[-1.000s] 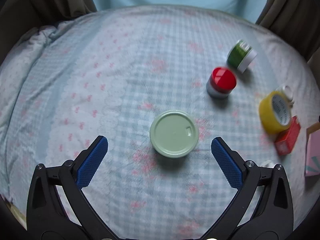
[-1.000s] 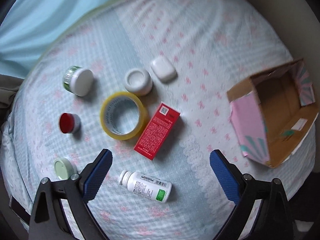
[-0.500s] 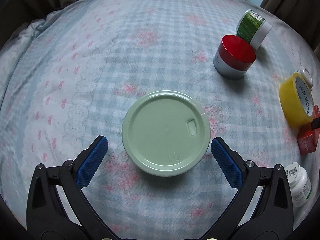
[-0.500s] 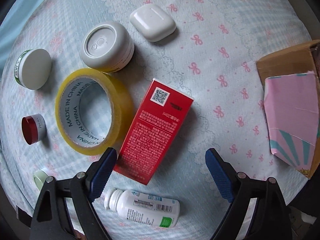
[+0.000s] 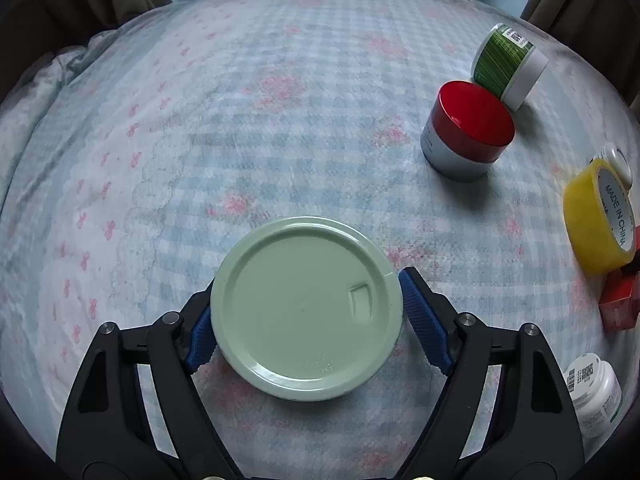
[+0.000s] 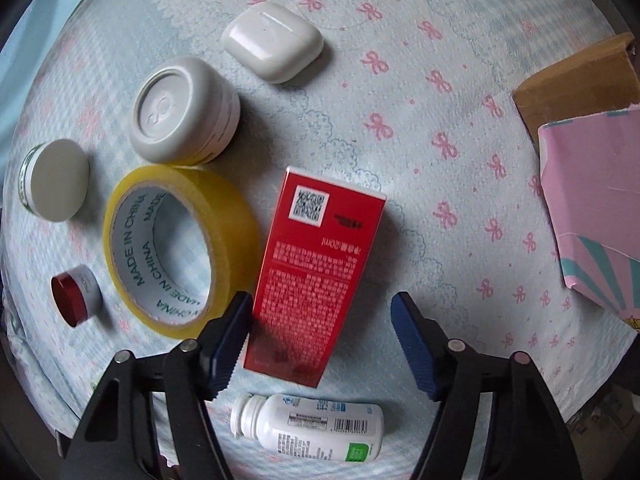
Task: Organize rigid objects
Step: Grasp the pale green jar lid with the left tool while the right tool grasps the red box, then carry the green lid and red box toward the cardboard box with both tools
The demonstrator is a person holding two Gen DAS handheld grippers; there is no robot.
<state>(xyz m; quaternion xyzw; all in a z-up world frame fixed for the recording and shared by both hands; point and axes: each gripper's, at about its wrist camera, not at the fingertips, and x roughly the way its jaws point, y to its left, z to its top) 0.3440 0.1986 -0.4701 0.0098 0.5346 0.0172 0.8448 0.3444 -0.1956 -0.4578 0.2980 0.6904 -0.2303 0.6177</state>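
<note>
A pale green round jar [image 5: 306, 306] sits on the bedcloth between the blue pads of my left gripper [image 5: 306, 320]; both pads touch its sides, so the gripper is shut on it. My right gripper [image 6: 320, 340] is partly closed around the near end of a red carton [image 6: 316, 268]. Its left pad touches the carton, its right pad stands a little apart. The yellow tape roll [image 6: 176, 248] lies just left of the carton and a white pill bottle [image 6: 312, 428] lies below the fingers.
A red-lidded jar [image 5: 468, 132], a green-labelled jar [image 5: 508, 60], the tape roll [image 5: 600, 216] and the pill bottle [image 5: 596, 396] stand right of the green jar. A white tub [image 6: 184, 110], an earbud case [image 6: 272, 42] and an open pink cardboard box [image 6: 592, 200] lie around the carton.
Both grippers have moved down and forward. The left has closed onto the green jar. The right has narrowed around the red carton's near end.
</note>
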